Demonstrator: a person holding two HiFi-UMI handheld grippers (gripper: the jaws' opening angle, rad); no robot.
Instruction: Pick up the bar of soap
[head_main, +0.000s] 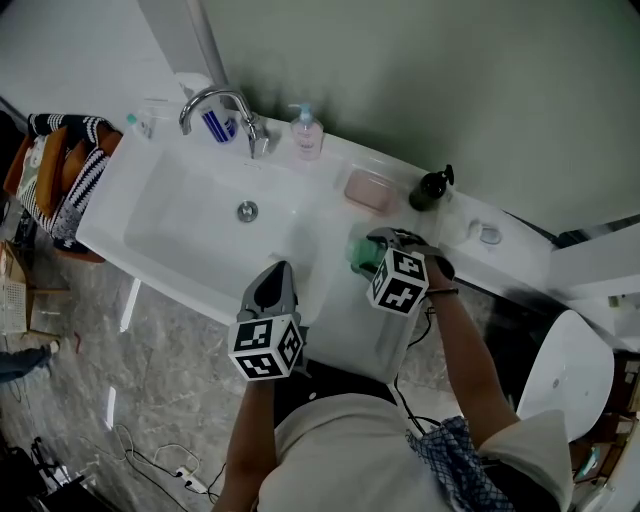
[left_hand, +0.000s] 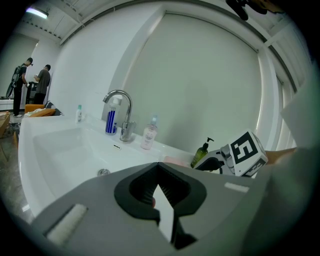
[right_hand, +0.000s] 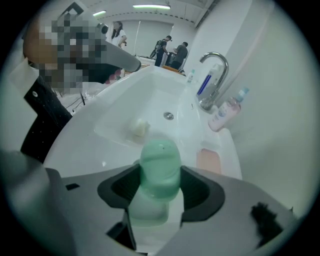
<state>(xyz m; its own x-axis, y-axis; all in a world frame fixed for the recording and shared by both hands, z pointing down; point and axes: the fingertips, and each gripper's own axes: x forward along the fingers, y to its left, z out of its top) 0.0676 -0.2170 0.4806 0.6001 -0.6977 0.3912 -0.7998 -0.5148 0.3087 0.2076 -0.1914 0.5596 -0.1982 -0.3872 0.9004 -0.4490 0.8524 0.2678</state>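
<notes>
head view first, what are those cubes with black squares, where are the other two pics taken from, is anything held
A person at a sink counter holds two tools; the marked cubes are parts of them. The head view looks down from the person's head. The other two come from cameras riding on each tool. The right hand-held gripper is shut on a green bar of soap. The left hand-held gripper is shut, empty. On the counter: a faucet, a pink dish, a dark pump bottle.

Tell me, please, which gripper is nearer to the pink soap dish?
Right. The right gripper, holding the green soap, is just in front of the soap dish; the left gripper is farther off, by the sink's front edge.
</notes>
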